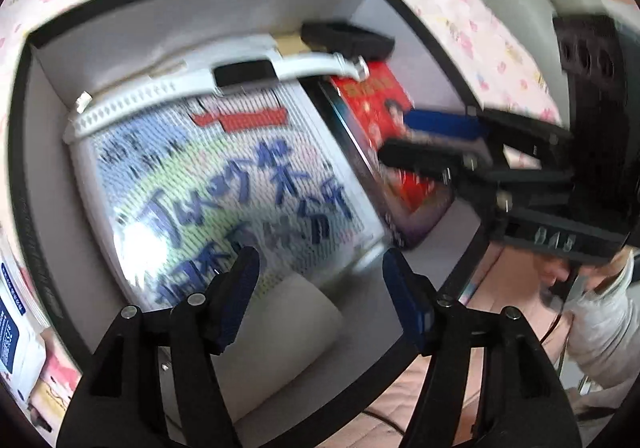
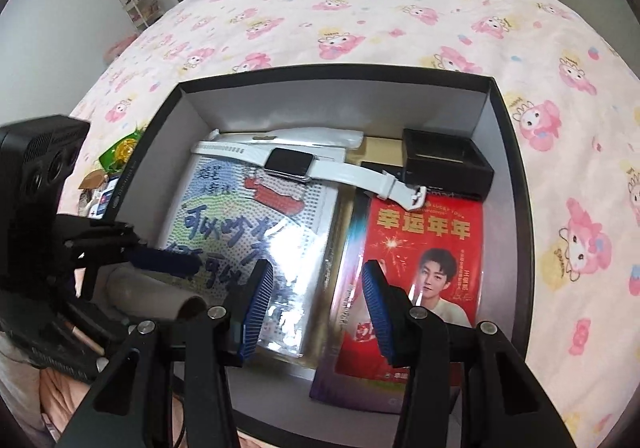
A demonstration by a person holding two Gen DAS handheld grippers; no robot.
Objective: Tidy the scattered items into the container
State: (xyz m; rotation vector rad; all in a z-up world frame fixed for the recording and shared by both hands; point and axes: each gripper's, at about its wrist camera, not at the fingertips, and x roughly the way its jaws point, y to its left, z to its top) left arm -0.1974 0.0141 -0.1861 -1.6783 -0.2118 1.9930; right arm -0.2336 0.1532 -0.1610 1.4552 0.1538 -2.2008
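A black box point(image 2: 516, 167) sits on a bed point(image 2: 360, 7) with a pink cartoon cover. A rack point(image 2: 136, 3) stands at ten o'clock. Both tongs, left point(image 1: 320, 288) and right point(image 2: 316, 304), gape empty.

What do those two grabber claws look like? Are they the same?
Yes, they match. The left gripper and right gripper are black plastic claws with silver round bolts. Each finger carries a blue ribbed pad. Behind each sits a boxy black camera block with round lenses. A light sleeve shows nearby.
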